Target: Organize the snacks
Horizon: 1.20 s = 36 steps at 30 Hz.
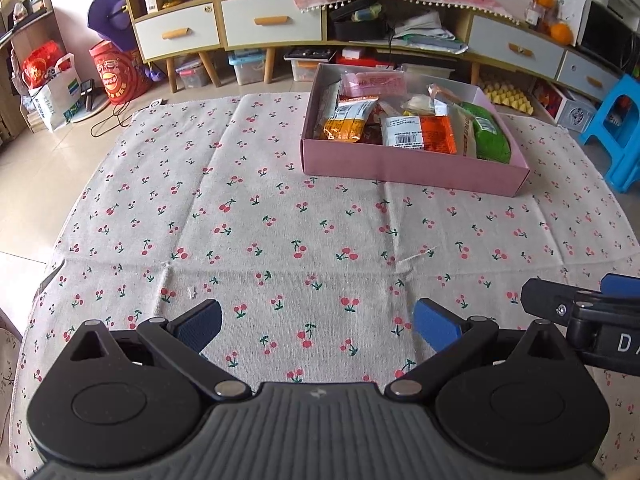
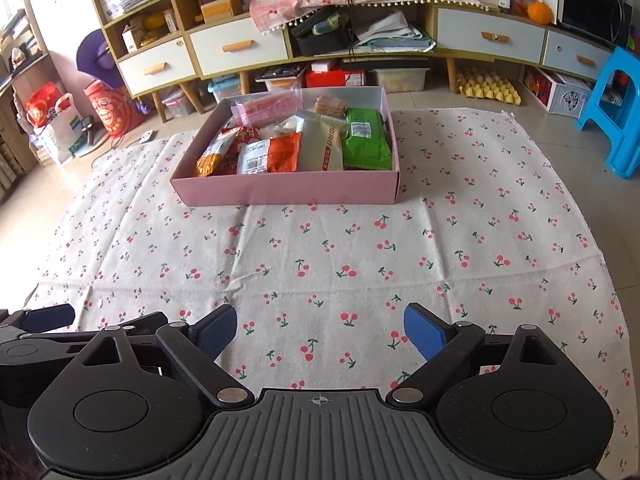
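A pink box (image 1: 412, 166) (image 2: 288, 192) stands on the far part of the cherry-print cloth (image 1: 280, 220) (image 2: 320, 248). It holds several snack packets: a green packet (image 1: 490, 138) (image 2: 366, 140), an orange-and-white packet (image 1: 420, 134) (image 2: 272, 156), a cream packet (image 2: 324, 144), a pink packet (image 1: 374, 82) (image 2: 268, 106). My left gripper (image 1: 316, 326) is open and empty, low over the near cloth. My right gripper (image 2: 320, 328) is open and empty, also near the front. Each gripper shows at the edge of the other's view (image 1: 580, 308) (image 2: 40, 320).
A long low cabinet (image 1: 280, 20) (image 2: 240, 48) with drawers runs along the far wall, with storage bins beneath it. A blue plastic stool (image 1: 616, 128) (image 2: 612, 112) stands at the right. Red bags (image 1: 116, 76) (image 2: 108, 108) sit on the floor at the left.
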Each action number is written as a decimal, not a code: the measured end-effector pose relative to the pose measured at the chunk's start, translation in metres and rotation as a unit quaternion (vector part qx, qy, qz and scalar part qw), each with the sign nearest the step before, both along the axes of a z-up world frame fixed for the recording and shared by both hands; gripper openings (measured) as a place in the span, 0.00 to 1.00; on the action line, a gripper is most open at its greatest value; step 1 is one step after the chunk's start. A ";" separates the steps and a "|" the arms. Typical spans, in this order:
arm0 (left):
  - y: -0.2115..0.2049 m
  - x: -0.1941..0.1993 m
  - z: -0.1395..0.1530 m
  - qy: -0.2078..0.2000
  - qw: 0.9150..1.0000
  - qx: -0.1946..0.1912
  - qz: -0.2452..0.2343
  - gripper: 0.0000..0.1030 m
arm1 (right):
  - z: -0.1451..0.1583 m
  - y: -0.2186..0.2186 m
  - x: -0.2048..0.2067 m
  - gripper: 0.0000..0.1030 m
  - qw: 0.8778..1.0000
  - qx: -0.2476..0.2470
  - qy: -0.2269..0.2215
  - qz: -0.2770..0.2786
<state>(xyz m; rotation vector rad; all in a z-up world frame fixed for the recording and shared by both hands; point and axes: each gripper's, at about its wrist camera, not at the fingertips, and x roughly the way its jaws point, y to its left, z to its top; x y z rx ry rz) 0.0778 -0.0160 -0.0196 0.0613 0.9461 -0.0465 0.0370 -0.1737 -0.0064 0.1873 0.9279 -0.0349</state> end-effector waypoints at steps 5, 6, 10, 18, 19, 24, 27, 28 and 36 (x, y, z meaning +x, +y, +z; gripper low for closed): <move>0.000 0.001 -0.001 0.003 1.000 -0.006 0.003 1.00 | -0.002 -0.001 -0.001 0.90 1.000 0.000 0.005 -0.004; 0.001 0.001 -0.001 0.003 1.000 -0.006 0.003 1.00 | -0.002 -0.001 -0.001 0.90 1.000 0.000 0.006 -0.004; 0.000 0.000 0.000 0.003 1.000 -0.006 0.002 1.00 | -0.002 -0.001 -0.001 0.90 1.000 -0.001 0.007 -0.005; -0.001 0.000 0.000 0.005 1.000 -0.009 0.002 1.00 | -0.001 -0.001 -0.001 0.90 1.000 0.005 0.006 -0.007; -0.001 0.000 0.000 0.005 1.000 -0.009 0.002 1.00 | -0.001 -0.001 0.000 0.90 1.000 0.005 0.007 -0.007; -0.001 0.000 -0.001 0.006 1.000 -0.008 0.001 1.00 | -0.001 -0.002 0.000 0.90 1.000 0.008 0.007 -0.008; -0.002 0.000 -0.001 0.006 1.000 -0.008 0.001 1.00 | -0.001 -0.002 0.000 0.90 1.000 0.009 0.006 -0.008; -0.002 0.000 -0.001 0.006 1.000 -0.008 0.001 1.00 | -0.001 -0.002 0.000 0.90 1.000 0.009 0.007 -0.008; -0.001 0.000 -0.001 0.010 1.000 -0.013 0.002 1.00 | -0.001 -0.002 -0.001 0.90 1.000 0.009 0.007 -0.008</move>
